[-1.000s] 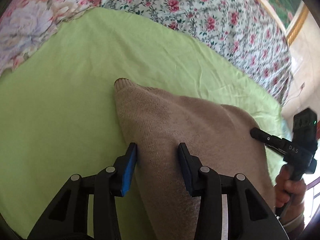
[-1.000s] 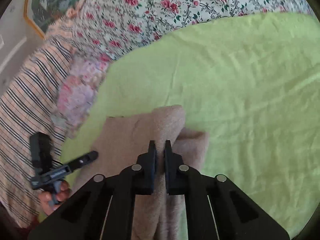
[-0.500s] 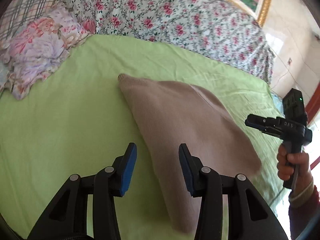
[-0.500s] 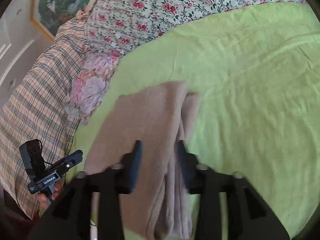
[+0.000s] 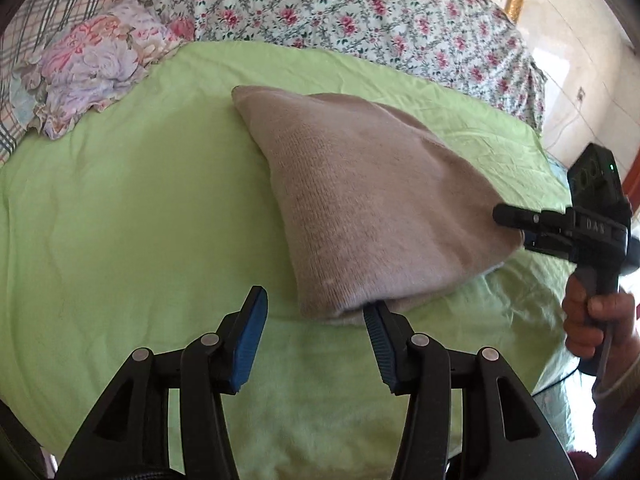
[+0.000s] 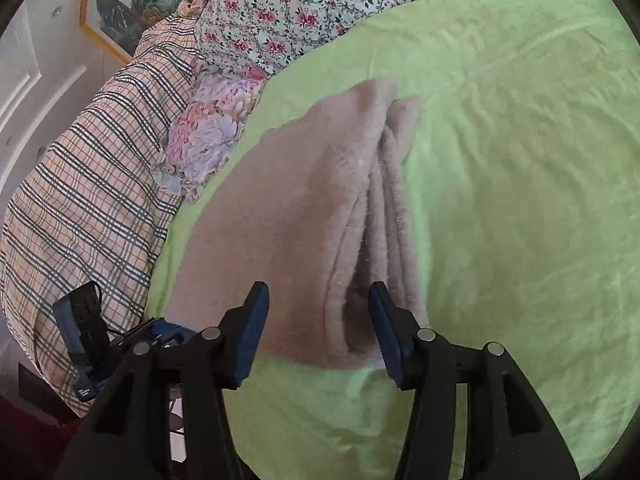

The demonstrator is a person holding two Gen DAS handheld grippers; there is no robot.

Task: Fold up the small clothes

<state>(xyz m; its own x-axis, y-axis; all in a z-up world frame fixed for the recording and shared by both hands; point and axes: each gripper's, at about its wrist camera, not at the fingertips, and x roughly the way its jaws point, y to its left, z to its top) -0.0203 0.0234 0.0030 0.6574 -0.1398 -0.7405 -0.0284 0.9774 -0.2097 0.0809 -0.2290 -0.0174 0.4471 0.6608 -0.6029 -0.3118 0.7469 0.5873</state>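
left gripper opening, nothing between fingers | right gripper fingers apart, gripping nothing | folded sweater just ahead, near edge partly hidden | bed

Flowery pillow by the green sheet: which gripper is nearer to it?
Left. The left gripper, jaws opening and empty, sits on the side of the sweater facing the pillow; the right gripper is at its opposite edge.
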